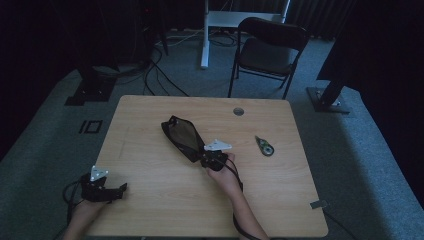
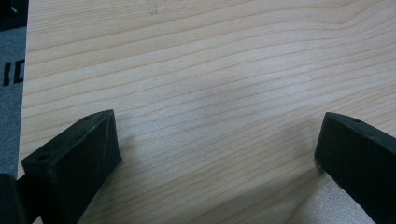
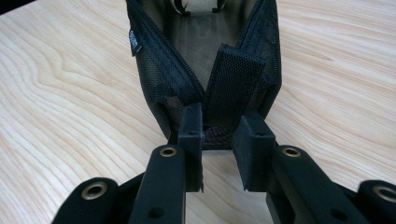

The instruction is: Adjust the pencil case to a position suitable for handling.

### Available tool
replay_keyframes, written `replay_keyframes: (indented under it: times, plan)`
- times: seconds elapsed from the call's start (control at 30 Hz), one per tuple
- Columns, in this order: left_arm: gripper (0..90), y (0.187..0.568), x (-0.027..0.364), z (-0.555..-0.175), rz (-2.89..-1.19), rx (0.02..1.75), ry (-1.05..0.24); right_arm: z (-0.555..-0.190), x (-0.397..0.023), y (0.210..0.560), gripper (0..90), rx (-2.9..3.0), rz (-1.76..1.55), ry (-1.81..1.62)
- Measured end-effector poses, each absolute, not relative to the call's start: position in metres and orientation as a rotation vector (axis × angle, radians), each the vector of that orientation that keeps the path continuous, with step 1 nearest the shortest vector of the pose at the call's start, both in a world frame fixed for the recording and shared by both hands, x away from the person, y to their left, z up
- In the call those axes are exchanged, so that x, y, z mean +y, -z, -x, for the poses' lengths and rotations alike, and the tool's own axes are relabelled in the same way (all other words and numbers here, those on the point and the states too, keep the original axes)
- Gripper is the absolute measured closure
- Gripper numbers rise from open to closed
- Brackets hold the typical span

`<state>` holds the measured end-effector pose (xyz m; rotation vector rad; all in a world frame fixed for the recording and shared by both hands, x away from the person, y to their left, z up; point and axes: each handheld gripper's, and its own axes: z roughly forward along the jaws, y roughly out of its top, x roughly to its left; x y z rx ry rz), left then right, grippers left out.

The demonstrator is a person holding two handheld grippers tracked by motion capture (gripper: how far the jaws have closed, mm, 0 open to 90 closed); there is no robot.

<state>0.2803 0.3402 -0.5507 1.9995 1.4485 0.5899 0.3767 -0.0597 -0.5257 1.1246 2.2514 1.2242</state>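
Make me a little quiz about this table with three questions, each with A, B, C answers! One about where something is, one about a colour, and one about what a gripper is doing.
1. Where does the small tape roller lie?
A. To the right of the pouch on the table
B. Inside the pouch
C. On the chair

2. What colour is the mesh pouch?
A. Red
B. Black
C. White

3. What is the right gripper doing?
A. Hanging open above the floor
B. Pinching the tape roller
C. Pinching the end of the pouch

Answers:
1 A, the high view shows it on the bare wood to the right of the pouch.
2 B, its netting and zip look black in the right gripper view.
3 C, the fingers are closed on the pouch's end by its strap, while the left gripper stands open over the table.
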Motion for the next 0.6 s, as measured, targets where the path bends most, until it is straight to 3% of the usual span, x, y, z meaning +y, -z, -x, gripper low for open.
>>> replay_keyframes:
  times: [0.6]
  plan:
    - [0.0, 0.551, 0.340, -0.280, -2.000, 1.448, -0.590, -0.365, -0.115, 0.526, 73.7, 2.150, -1.220, -1.183]
